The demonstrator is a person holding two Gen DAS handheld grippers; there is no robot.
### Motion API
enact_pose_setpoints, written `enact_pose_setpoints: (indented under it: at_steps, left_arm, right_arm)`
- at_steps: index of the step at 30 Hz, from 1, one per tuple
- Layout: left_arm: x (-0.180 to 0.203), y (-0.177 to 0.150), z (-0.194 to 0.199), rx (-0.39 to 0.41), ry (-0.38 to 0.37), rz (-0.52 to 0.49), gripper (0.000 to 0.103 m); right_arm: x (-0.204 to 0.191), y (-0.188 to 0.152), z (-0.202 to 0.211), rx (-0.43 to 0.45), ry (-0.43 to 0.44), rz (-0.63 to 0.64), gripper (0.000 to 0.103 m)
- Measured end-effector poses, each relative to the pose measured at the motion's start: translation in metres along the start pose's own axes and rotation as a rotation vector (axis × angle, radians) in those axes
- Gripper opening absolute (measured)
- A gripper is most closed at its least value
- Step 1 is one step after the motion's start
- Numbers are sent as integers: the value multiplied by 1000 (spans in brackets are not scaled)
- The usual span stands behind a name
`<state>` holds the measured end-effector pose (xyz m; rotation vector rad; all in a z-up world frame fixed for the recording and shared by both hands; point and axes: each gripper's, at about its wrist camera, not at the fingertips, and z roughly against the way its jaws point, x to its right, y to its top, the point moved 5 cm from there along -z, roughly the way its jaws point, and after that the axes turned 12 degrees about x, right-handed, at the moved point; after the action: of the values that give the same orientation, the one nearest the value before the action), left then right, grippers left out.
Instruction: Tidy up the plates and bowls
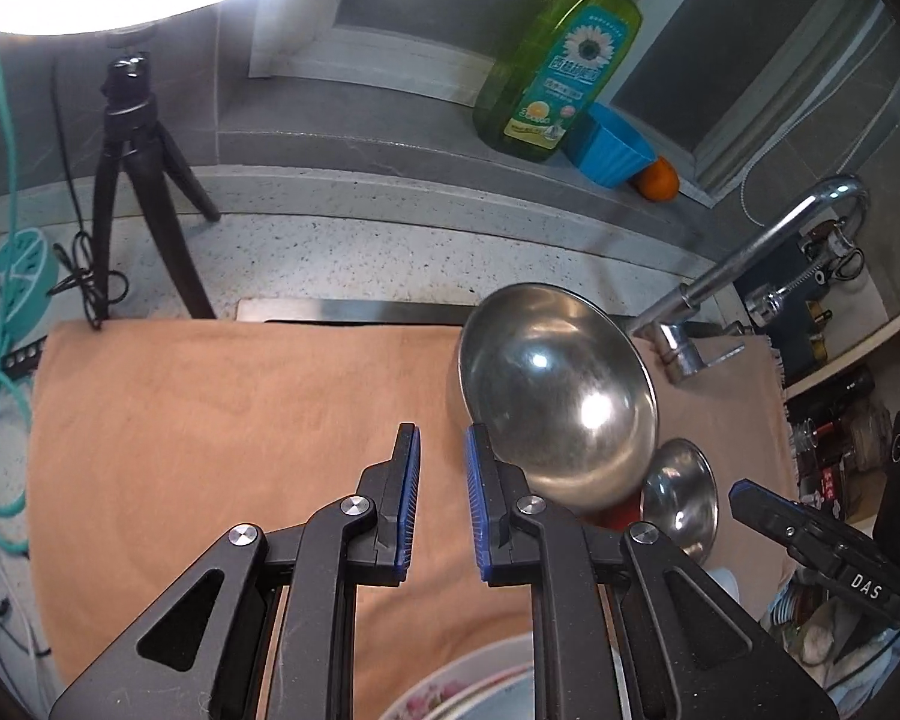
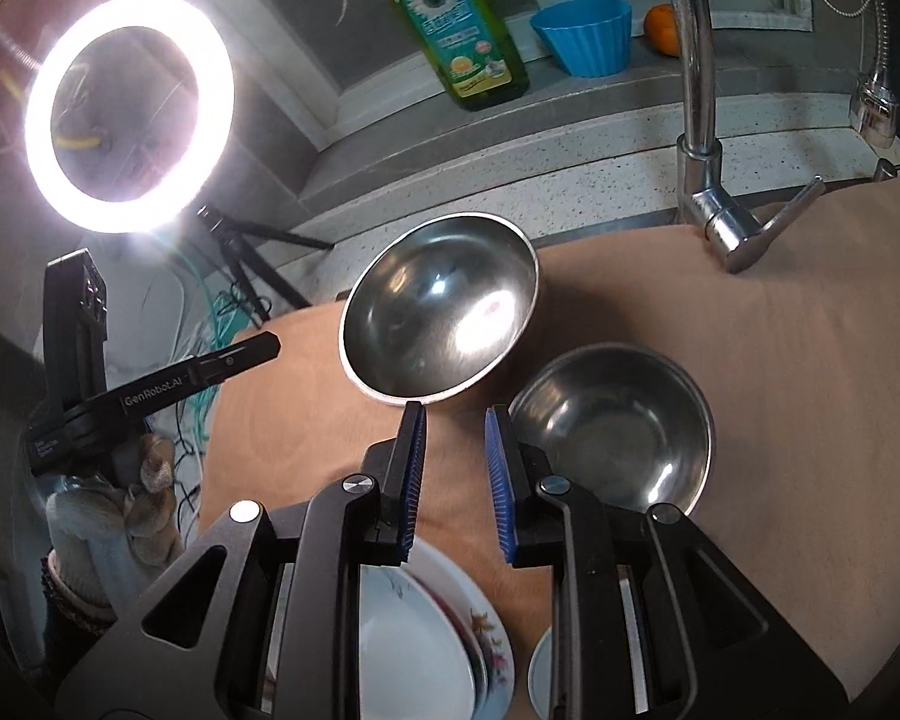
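Left wrist view: the left gripper [image 1: 441, 450] hangs over a tan cloth [image 1: 210, 432] with its blue pads close together and nothing between them. At two o'clock from its tips sits a big steel bowl [image 1: 558, 396], shiny and deep, and behind that at four o'clock a smaller steel bowl [image 1: 681, 495]. A flowered plate [image 1: 450, 690] peeks in at six o'clock. The right gripper [image 1: 744, 495] shows at the right edge.

From the right wrist, the right gripper [image 2: 455, 420] is slightly parted and empty. The big bowl [image 2: 441, 306] lies at twelve o'clock, the small one [image 2: 615, 426] at three. Stacked flowered plates [image 2: 426, 642] lie at six o'clock. A faucet [image 2: 699, 120] stands at one o'clock.
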<state>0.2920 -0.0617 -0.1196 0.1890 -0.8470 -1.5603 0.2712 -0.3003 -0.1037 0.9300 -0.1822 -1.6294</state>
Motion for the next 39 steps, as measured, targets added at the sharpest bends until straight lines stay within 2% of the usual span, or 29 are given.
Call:
enact_pose_setpoints:
  at_steps: [7, 18, 24, 34, 39]
  left_arm:
    - [-5, 8, -22, -35, -46, 42, 14]
    - [-8, 17, -43, -68, -72, 63, 14]
    - [-5, 17, -50, -84, -75, 52, 14]
    - [5, 5, -60, -115, -79, 17, 13]
    - [6, 3, -60, -118, -78, 21, 13]
  right_arm:
    - [14, 16, -33, -13, -34, -71, 21]
    - [36, 28, -64, -29, -88, -145, 21]
    - [41, 29, -77, -44, -117, -140, 21]
    - [40, 19, -92, -76, -114, -122, 20]
    - [42, 19, -92, -75, -119, -114, 13]
